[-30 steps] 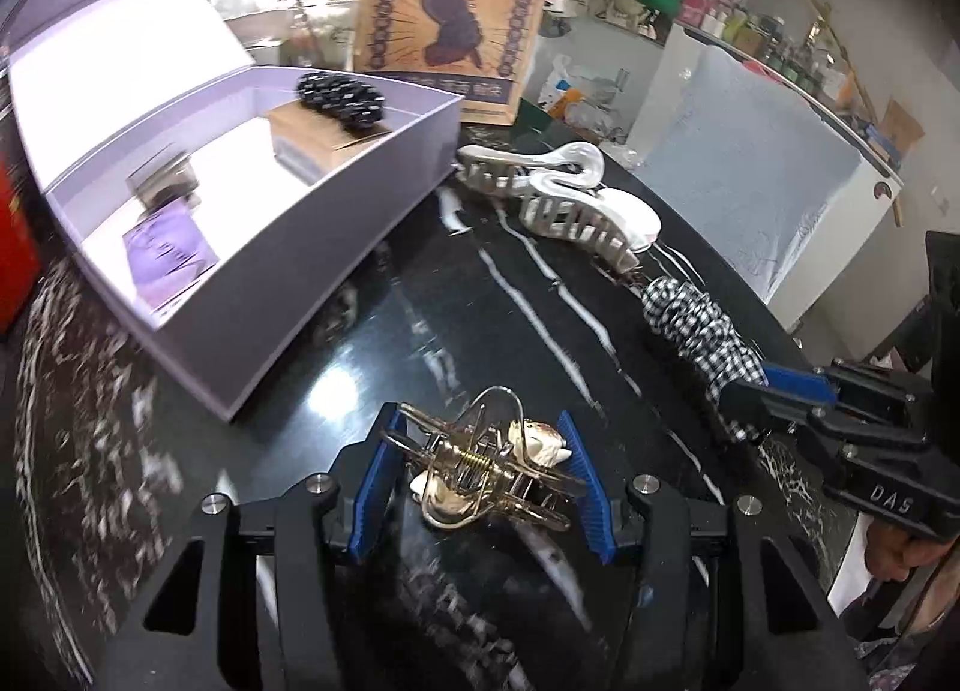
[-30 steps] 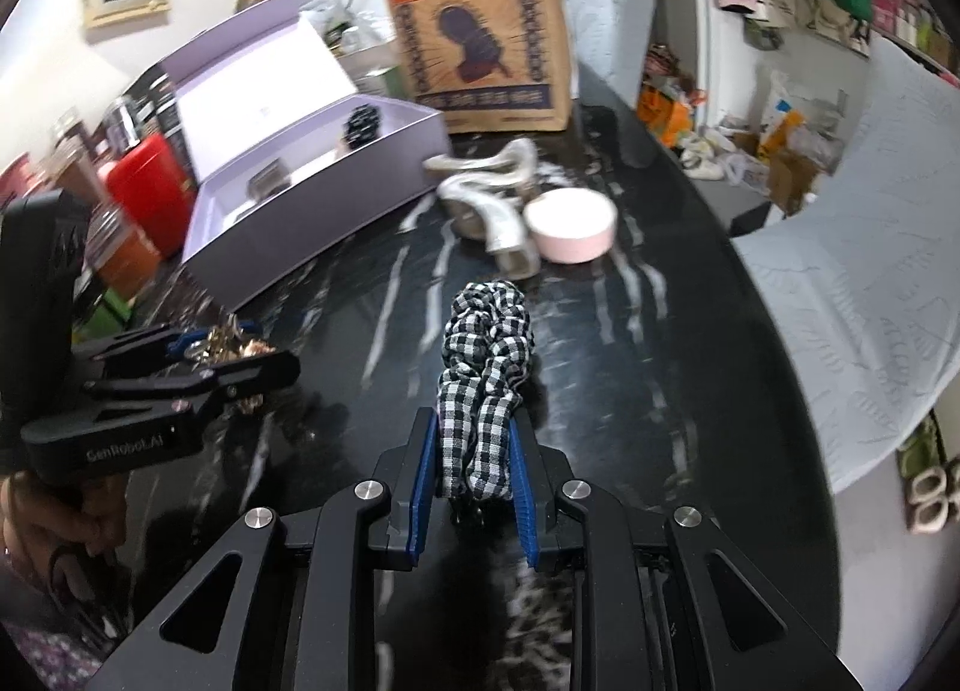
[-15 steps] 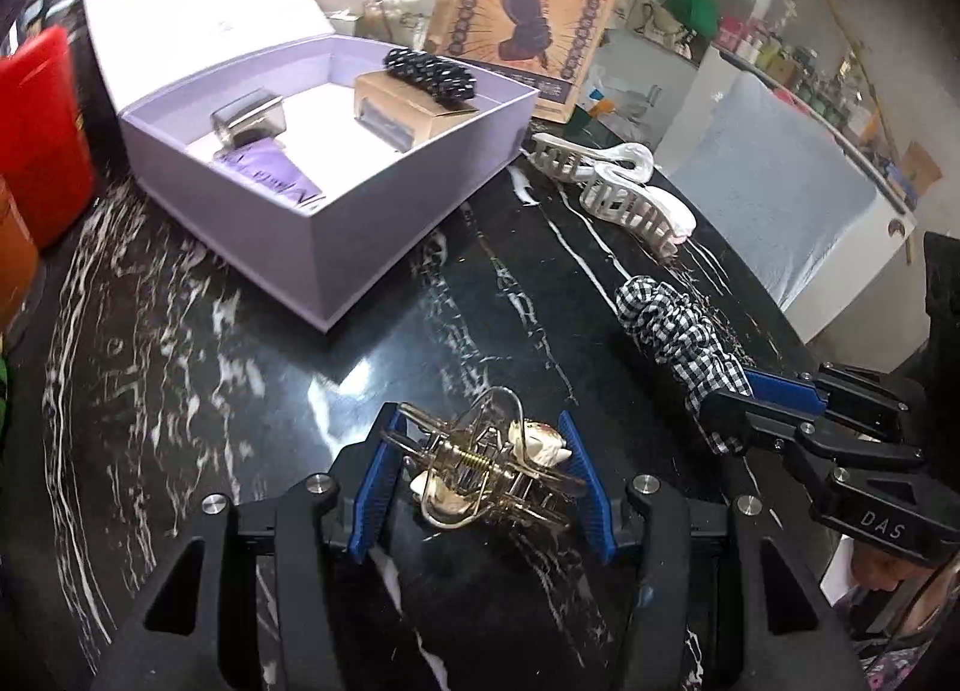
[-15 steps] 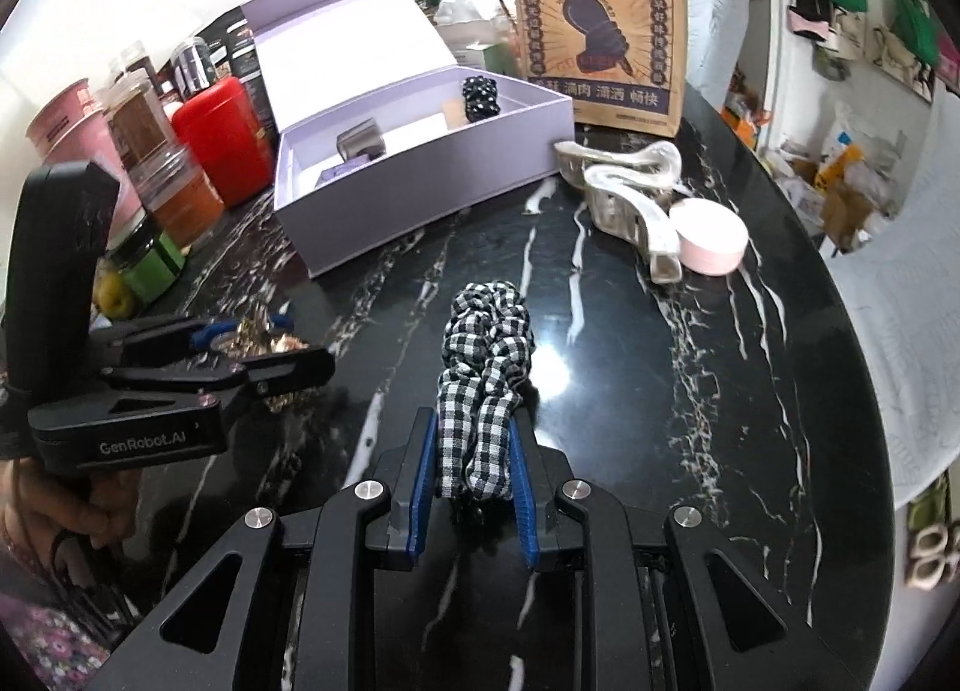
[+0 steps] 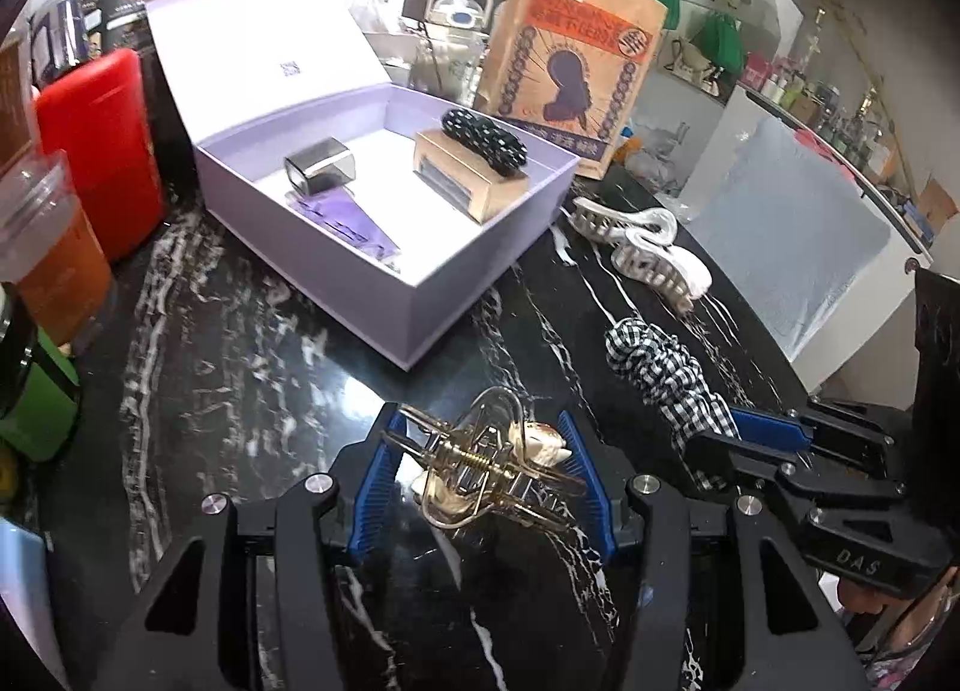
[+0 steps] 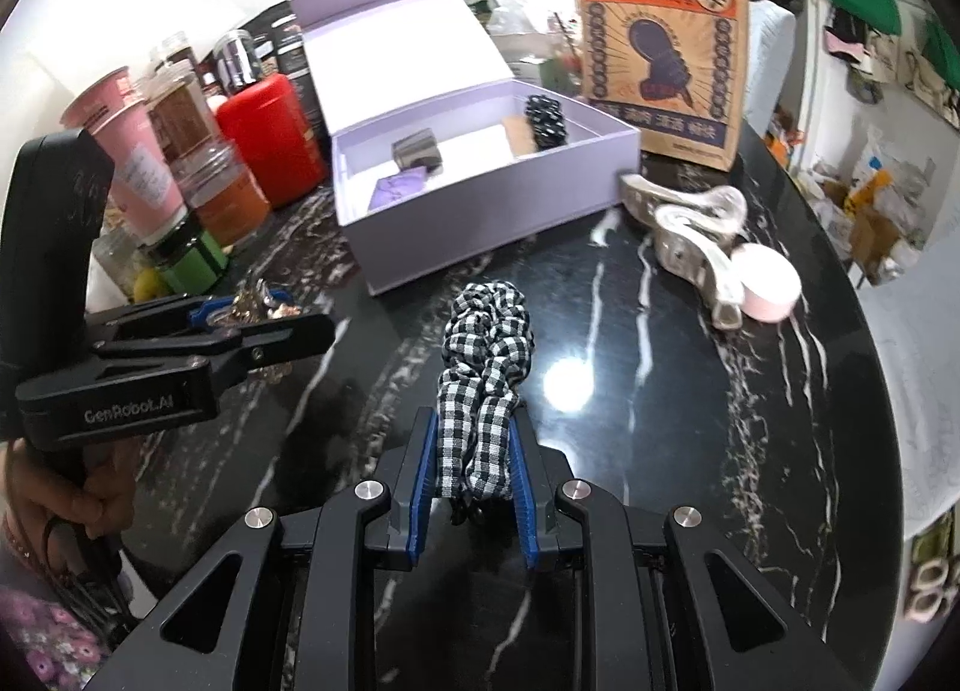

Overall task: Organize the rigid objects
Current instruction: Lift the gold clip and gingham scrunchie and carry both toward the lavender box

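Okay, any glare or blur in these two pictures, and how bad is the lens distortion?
Right wrist view: bright lamp glare on the black marble table beside the checked scrunchie. Left wrist view: fainter glare near the purple box, slightly soft edges. Both views: strong fisheye bending, dark corners.

L claw [image 5: 483,478] gripping gold hair clip [image 5: 480,466], lilac box [image 5: 384,223] open, 2 white clips [image 5: 642,247]

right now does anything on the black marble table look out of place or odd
Nothing looks spilled or broken. The two pale plastic claw clips lie loose in a heap on the black marble table beside the open lilac box, one against a pink round tin. The black beaded clip sits atop a tan carton inside the box.
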`<state>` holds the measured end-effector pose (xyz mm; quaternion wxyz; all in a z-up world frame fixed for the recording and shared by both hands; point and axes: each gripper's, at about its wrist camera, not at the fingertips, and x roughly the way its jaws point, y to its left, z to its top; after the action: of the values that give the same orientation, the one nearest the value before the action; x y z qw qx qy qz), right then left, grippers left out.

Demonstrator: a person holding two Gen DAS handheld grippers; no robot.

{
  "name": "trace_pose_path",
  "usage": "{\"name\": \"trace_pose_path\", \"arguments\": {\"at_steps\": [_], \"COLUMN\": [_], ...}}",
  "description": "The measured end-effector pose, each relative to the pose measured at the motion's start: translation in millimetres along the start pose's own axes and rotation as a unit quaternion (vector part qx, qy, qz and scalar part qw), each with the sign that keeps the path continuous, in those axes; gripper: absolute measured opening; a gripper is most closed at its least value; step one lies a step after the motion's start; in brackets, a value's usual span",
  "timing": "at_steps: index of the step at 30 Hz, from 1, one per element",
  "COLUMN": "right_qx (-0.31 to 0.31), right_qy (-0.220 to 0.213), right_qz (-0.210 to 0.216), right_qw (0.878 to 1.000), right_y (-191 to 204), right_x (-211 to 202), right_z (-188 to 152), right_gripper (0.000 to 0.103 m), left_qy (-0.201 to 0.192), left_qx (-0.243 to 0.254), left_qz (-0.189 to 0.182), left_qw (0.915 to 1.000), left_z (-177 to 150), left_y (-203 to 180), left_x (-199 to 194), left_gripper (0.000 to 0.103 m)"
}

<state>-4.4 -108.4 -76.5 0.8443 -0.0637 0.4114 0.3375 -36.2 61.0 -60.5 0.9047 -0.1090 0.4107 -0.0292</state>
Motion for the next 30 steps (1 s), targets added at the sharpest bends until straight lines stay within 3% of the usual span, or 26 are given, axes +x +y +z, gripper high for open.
{"name": "trace_pose_path", "arguments": {"at_steps": [6,30], "right_qx": [-0.015,-0.051], "right_qy": [-0.015,-0.060], "right_qz": [0.006,0.020], "right_qw": [1.000,0.997], "right_y": [8,4], "right_x": [-4,-13], "right_z": [11,70], "right_gripper": [0.023,0.023], "left_qy": [-0.021,-0.068], "left_qx": [-0.005,-0.005], "left_qz": [0.022,0.045], "left_qw": [0.9995,0.9967], "left_z": [9,68], "left_y": [6,11], "left_x": [-11,-17], "left_gripper": [0.052,0.052]}}
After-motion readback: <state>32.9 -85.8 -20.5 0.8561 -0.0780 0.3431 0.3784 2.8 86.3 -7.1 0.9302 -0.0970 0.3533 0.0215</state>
